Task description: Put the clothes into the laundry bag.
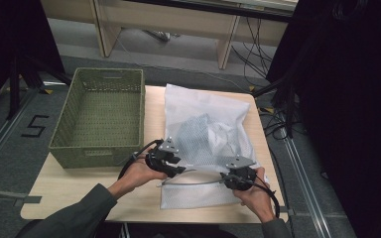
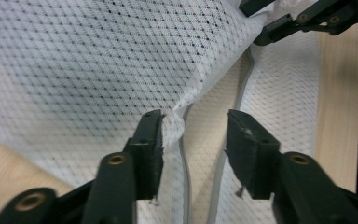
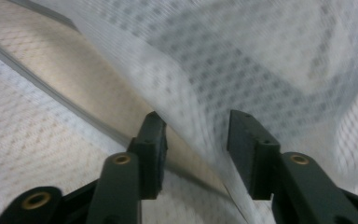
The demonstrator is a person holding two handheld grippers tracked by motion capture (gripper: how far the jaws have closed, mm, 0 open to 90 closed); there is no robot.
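**me:** Two grippers, one floppy mesh laundry bag [image 1: 206, 141], and the whole next move hangs on where that open edge runs. Bag's flat on the table [image 1: 69, 191], just right of the green basket [image 1: 101, 116], something bunched up inside it. The mouth is at my end, and its zipper edge [image 2: 185, 154] stretches sideways from my left gripper [image 1: 174, 171] across to my right gripper [image 1: 230, 179].

**other:** so which one's got hold of it?

**me:** Neither, as far as I can see. Left gripper view: jaws about halfway apart, the upper flap's corner brushing the left pad [image 2: 154, 140], nothing pinched. Right gripper view: same half-open gap, a fold of mesh [image 3: 200, 112] hanging between the pads, blurry, but no squeeze on it.

**other:** and the basket?

**me:** Off to the left, so my left hand [image 1: 141, 173] is the nearer one. My guess is that each gripper has to close on the top flap only, since the lower layer lies right underneath.
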